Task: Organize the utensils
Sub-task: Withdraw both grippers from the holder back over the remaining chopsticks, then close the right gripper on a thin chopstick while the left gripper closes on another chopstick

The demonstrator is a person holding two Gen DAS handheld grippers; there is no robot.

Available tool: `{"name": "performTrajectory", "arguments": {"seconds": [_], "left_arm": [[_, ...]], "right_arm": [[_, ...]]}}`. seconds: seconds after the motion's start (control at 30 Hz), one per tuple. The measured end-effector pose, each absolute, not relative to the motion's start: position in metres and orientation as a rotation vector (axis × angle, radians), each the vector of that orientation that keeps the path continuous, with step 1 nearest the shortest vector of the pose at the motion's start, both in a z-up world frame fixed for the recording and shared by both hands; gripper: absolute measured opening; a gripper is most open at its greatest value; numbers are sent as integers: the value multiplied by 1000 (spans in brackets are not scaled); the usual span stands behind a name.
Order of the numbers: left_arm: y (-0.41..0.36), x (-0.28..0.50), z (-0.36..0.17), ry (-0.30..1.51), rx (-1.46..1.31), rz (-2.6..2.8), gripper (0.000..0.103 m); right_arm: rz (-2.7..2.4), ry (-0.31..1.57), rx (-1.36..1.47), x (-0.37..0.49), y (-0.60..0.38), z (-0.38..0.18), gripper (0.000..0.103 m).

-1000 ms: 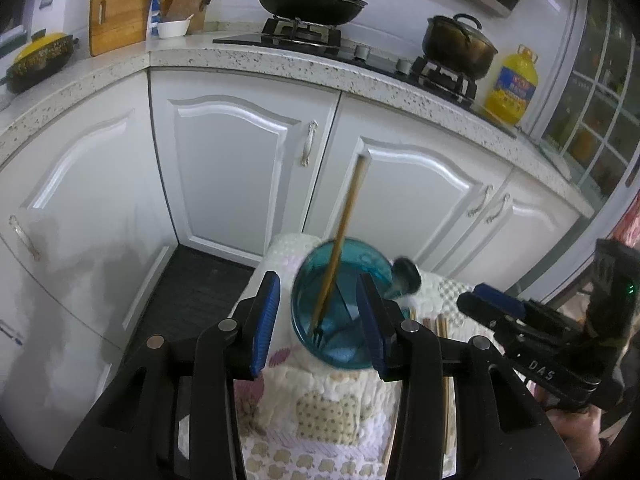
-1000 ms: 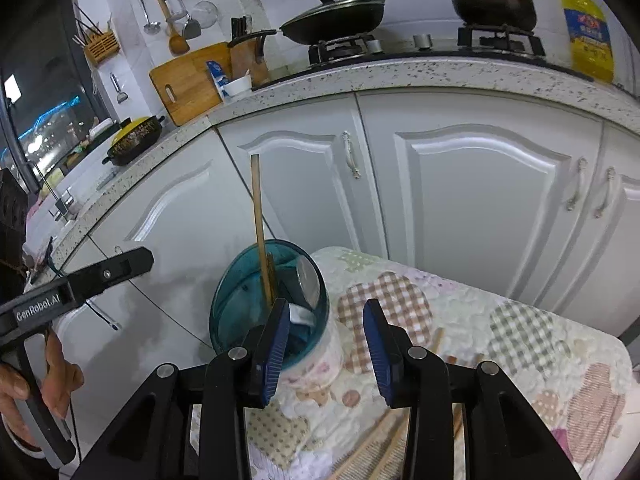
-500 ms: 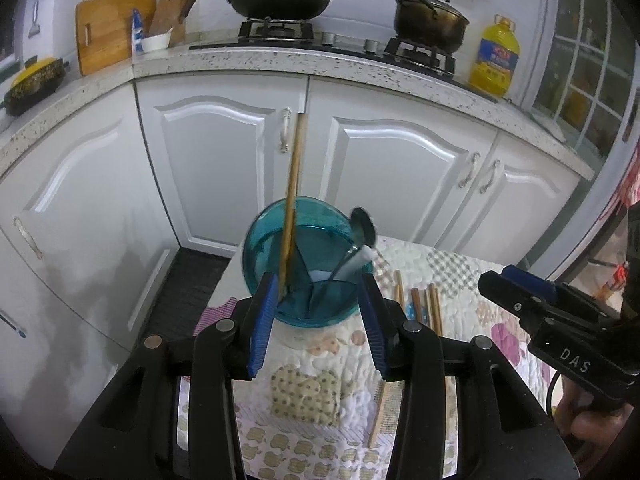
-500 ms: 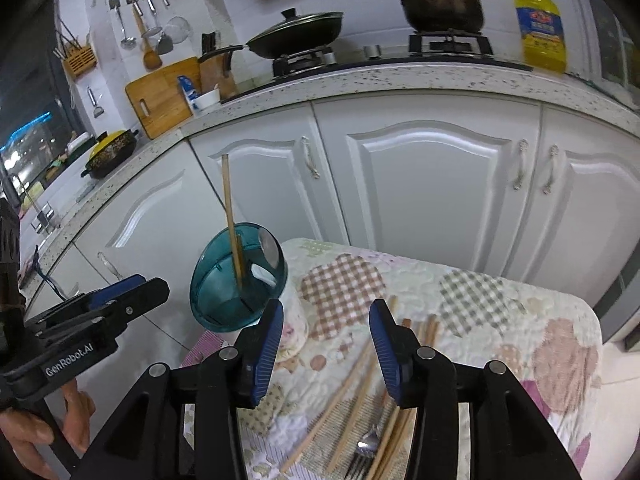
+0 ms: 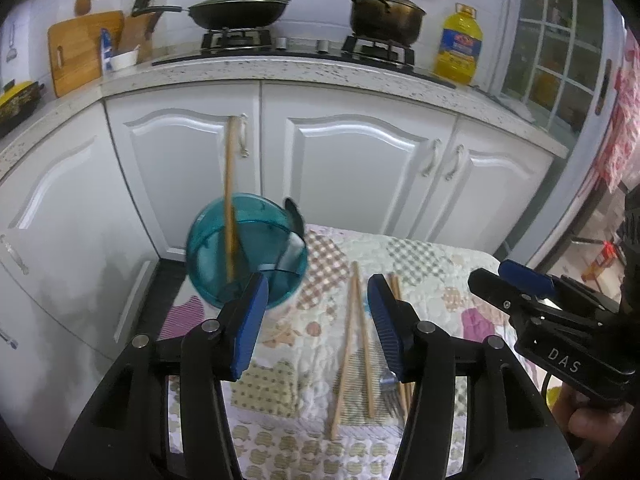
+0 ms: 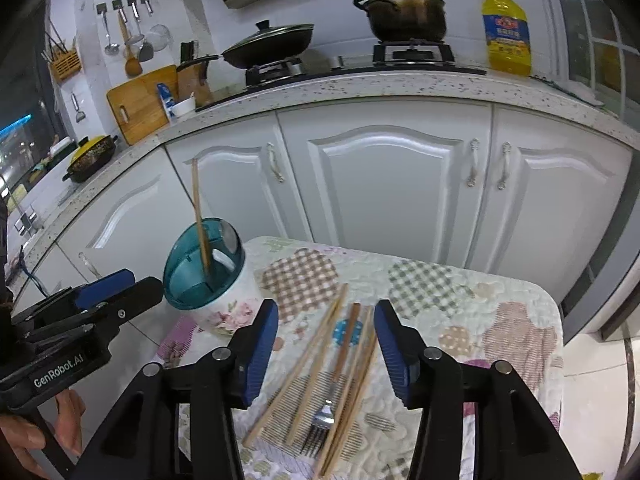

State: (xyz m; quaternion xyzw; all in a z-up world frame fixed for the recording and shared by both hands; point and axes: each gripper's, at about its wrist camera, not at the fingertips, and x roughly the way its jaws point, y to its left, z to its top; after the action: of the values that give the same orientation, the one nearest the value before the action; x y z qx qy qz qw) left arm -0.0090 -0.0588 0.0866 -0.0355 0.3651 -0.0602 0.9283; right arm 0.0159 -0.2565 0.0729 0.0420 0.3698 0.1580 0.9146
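Note:
A utensil holder with a teal rim and floral white body (image 6: 208, 280) stands at the table's left edge; it also shows in the left wrist view (image 5: 246, 252). One wooden chopstick (image 6: 199, 216) stands in it, with a dark spoon (image 5: 294, 216). Several wooden chopsticks (image 6: 320, 360) and a metal fork (image 6: 318, 424) lie on the quilted tablecloth (image 6: 460, 320). My right gripper (image 6: 326, 344) is open and empty above the loose chopsticks. My left gripper (image 5: 316, 320) is open and empty, just right of the holder.
White kitchen cabinets (image 6: 400, 184) stand behind the small table. The counter holds a wok (image 6: 272, 44), a pot (image 6: 404, 12), an oil bottle (image 6: 506, 32) and a cutting board (image 6: 140, 100). The table's edges drop to the floor at left and right.
Both grippers have pulled back and swung right, away from the holder. The loose chopsticks and fork have come into view between the fingers. Both stay open.

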Motion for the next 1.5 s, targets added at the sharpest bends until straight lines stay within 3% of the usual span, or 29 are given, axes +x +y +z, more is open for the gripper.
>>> {"name": "performTrajectory", "arguments": {"seconds": [0.77,1.07,1.17,1.5], "left_arm": [[-85,-2,61,812,-45,-170,52],[-82,0,21,872,-20,-218,52],[-86,1,5,897,8,-225,52],[-89,14,-40,978,3,-227,52]], "right_arm": [[231,827,108,18,-287,51,52],[257,956,123,35,-291,1,52],[275,1017,126,47,-289,-25,38],[288,1117,133,88,-278,-79,25]]}}
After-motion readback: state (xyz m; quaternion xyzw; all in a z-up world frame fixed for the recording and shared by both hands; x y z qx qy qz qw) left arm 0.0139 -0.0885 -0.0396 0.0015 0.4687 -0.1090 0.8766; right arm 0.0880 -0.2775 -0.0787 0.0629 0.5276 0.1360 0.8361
